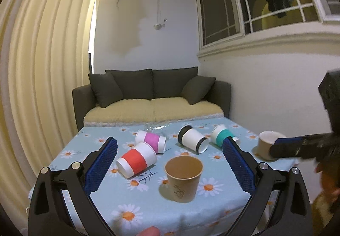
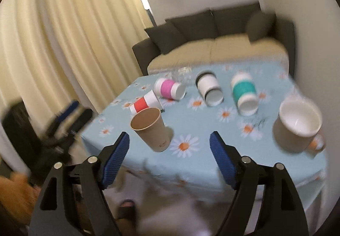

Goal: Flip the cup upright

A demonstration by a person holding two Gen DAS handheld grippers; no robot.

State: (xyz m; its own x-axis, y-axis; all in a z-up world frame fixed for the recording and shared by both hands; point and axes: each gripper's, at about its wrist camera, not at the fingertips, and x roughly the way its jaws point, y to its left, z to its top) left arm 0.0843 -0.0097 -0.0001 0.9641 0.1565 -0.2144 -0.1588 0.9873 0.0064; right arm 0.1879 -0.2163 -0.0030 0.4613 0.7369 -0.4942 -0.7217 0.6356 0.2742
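Several paper cups are on a table with a blue daisy cloth [image 1: 136, 199]. A brown cup [image 1: 183, 178] stands upright near the front; it also shows in the right wrist view [image 2: 151, 130]. A beige cup [image 1: 266, 145] stands upright at the right [image 2: 297, 127]. On their sides lie a red-banded cup [image 1: 136, 162], a pink-banded cup [image 1: 151, 140], a black-rimmed white cup [image 1: 193, 138] and a teal-banded cup [image 1: 222, 135]. My left gripper [image 1: 170, 146] is open and empty above the table. My right gripper [image 2: 170, 142] is open and empty at the front edge, apart from the beige cup.
A dark sofa [image 1: 153, 97] with a cream seat stands behind the table. Cream curtains [image 1: 42, 65] hang at the left. A wall with a window [image 1: 255, 2] is at the right. Crumpled clear plastic [image 1: 156, 126] lies at the table's far edge.
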